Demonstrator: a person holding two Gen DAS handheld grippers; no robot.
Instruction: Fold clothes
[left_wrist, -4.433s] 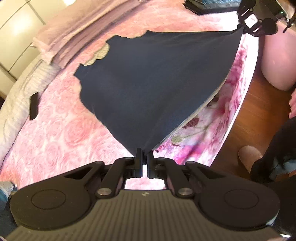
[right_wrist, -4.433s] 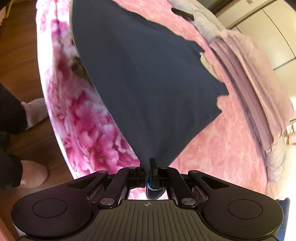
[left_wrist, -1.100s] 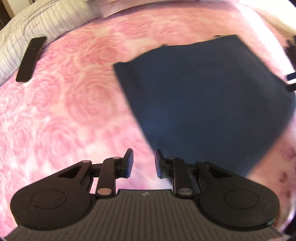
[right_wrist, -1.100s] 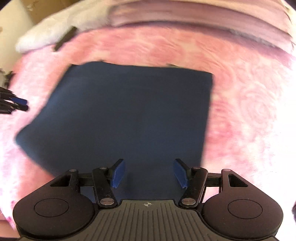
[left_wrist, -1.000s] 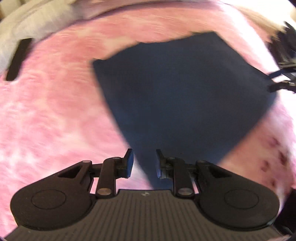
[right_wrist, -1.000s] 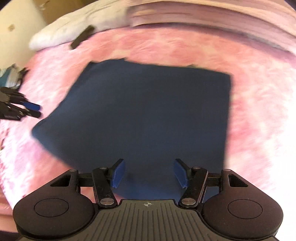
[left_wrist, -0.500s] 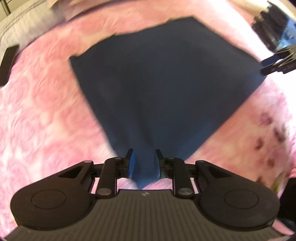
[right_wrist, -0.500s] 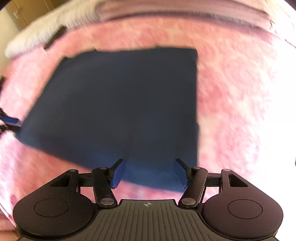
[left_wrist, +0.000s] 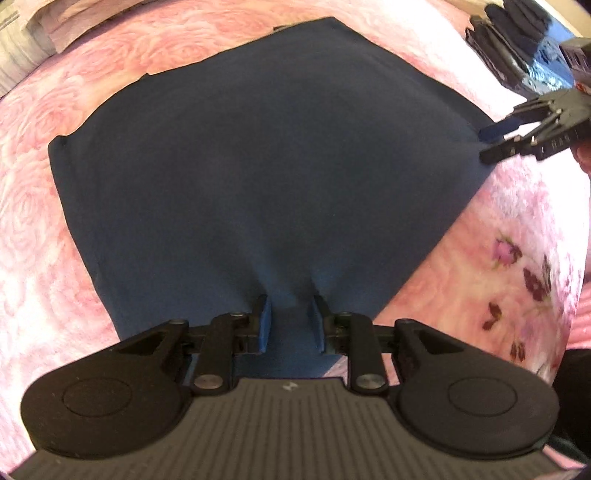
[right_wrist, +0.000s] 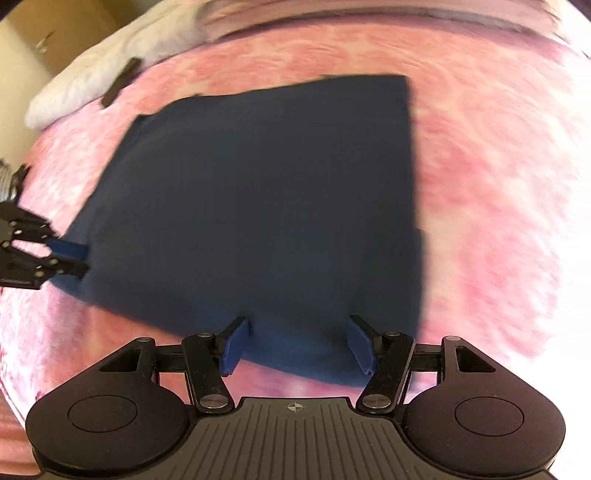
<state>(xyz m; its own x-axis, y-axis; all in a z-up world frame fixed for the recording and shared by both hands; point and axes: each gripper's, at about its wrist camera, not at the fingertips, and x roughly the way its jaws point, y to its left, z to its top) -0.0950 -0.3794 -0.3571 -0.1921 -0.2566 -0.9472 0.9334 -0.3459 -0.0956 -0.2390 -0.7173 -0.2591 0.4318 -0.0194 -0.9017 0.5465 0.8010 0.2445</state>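
Dark navy folded cloth garment (left_wrist: 266, 155), pinched up in a small ridge between the blue pads of the left gripper (left_wrist: 290, 319) at its near corner; jaws narrow and just opening, pads apparently off the fabric. Lay flat on the pink rose-patterned plush bedspread (left_wrist: 33, 236), stretching away from both grippers. Straddled along its near edge by the right gripper (right_wrist: 297, 341), jaws wide, nothing clamped. Both equally close, at neighbouring corners. Likely next: lifting that near edge over, away from both hands.
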